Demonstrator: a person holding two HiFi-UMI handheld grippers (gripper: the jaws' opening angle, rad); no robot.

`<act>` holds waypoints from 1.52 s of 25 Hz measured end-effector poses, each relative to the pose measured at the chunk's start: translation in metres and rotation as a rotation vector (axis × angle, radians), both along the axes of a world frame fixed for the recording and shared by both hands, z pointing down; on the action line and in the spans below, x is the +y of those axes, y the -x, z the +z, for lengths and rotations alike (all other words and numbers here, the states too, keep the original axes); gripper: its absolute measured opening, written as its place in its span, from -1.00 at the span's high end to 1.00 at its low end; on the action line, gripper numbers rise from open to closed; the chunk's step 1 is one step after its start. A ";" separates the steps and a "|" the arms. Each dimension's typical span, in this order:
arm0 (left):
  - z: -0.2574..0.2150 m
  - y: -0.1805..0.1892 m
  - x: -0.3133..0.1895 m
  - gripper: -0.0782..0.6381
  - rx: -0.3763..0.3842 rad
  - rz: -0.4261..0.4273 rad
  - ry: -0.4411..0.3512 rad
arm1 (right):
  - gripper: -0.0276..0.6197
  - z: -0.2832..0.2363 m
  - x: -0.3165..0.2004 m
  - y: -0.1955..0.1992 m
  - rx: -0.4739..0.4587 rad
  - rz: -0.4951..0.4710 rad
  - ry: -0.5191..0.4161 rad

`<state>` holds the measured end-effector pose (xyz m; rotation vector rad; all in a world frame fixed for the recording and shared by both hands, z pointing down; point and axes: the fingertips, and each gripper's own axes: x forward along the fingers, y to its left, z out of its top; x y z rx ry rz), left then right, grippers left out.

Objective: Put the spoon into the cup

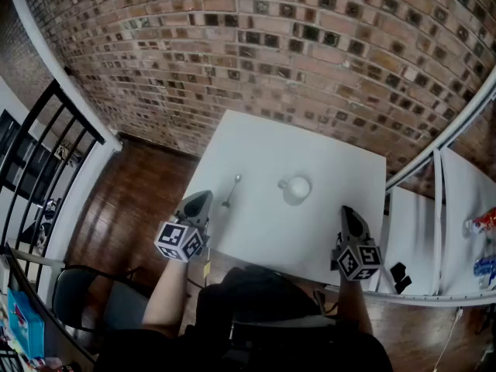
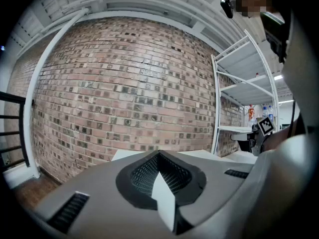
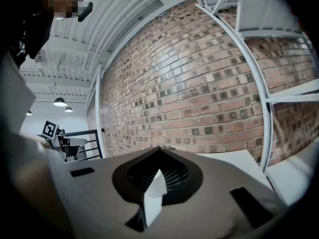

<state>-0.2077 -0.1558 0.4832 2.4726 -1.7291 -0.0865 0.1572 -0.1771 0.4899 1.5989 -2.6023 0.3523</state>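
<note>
On the white table (image 1: 310, 239), a metal spoon (image 1: 232, 191) lies left of centre, and a small white cup (image 1: 297, 187) stands to its right. My left gripper (image 1: 202, 196) hovers at the table's near-left edge, just left of the spoon and apart from it. Its jaws are shut on nothing (image 2: 159, 156). My right gripper (image 1: 347, 211) is over the near-right part of the table, below and right of the cup. Its jaws also meet with nothing between them (image 3: 158, 151). Neither gripper view shows the spoon or the cup.
A brick wall (image 1: 294, 45) rises behind the table. White shelving (image 1: 457, 208) with bottles (image 1: 482, 223) stands at the right. A black railing (image 1: 46, 146) and a dark chair (image 1: 74, 293) are on the wooden floor at the left.
</note>
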 end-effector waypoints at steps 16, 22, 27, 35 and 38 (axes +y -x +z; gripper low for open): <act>0.089 -0.025 -0.045 0.58 -0.132 -0.033 0.186 | 0.90 0.022 0.006 -0.011 -0.030 0.010 0.061; 0.155 -0.019 -0.058 0.12 -0.180 -0.073 0.327 | 0.90 0.036 0.019 -0.014 -0.033 0.043 0.085; 0.194 -0.019 -0.062 0.09 -0.186 -0.086 0.444 | 0.90 0.042 0.028 -0.026 -0.036 0.073 0.123; 0.220 -0.015 -0.066 0.10 -0.220 -0.089 0.523 | 0.90 0.053 0.035 -0.040 -0.035 0.134 0.151; 0.220 -0.018 -0.067 0.10 -0.257 -0.090 0.528 | 0.90 0.056 0.037 -0.038 -0.035 0.135 0.161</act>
